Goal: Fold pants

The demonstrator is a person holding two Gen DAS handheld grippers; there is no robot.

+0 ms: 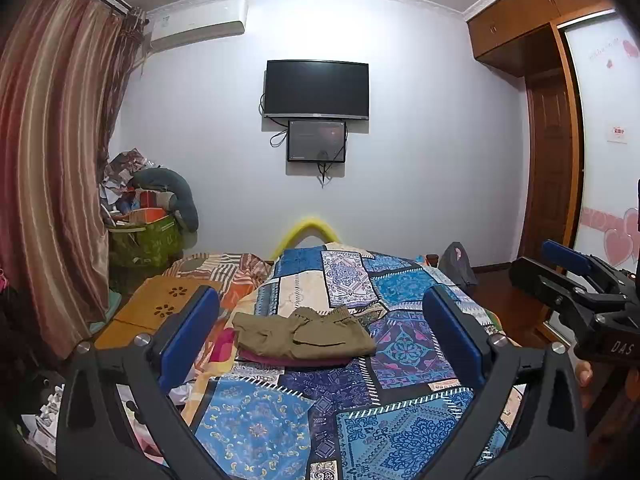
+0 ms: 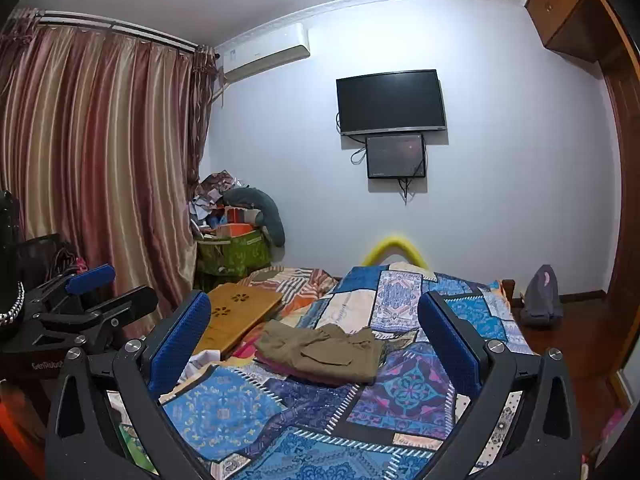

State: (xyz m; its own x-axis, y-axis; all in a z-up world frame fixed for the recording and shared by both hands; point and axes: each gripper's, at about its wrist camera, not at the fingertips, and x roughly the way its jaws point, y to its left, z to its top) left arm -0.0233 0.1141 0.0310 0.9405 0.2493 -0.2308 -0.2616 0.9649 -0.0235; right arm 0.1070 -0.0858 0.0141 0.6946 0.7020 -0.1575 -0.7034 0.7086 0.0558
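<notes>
pants [image 1: 304, 334] folded on quilt [image 1: 400, 280]; right view alone shows bag [image 2: 540, 300] fully (floor).

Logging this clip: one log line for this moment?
pants: folded on bed | left hand-held gripper: open | right hand-held gripper: open

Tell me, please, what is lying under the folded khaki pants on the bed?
Under the khaki pants a maroon cloth shows only as a thin edge along their near side, resting on the patchwork bedspread. What kind of item it is stays hidden.
</notes>
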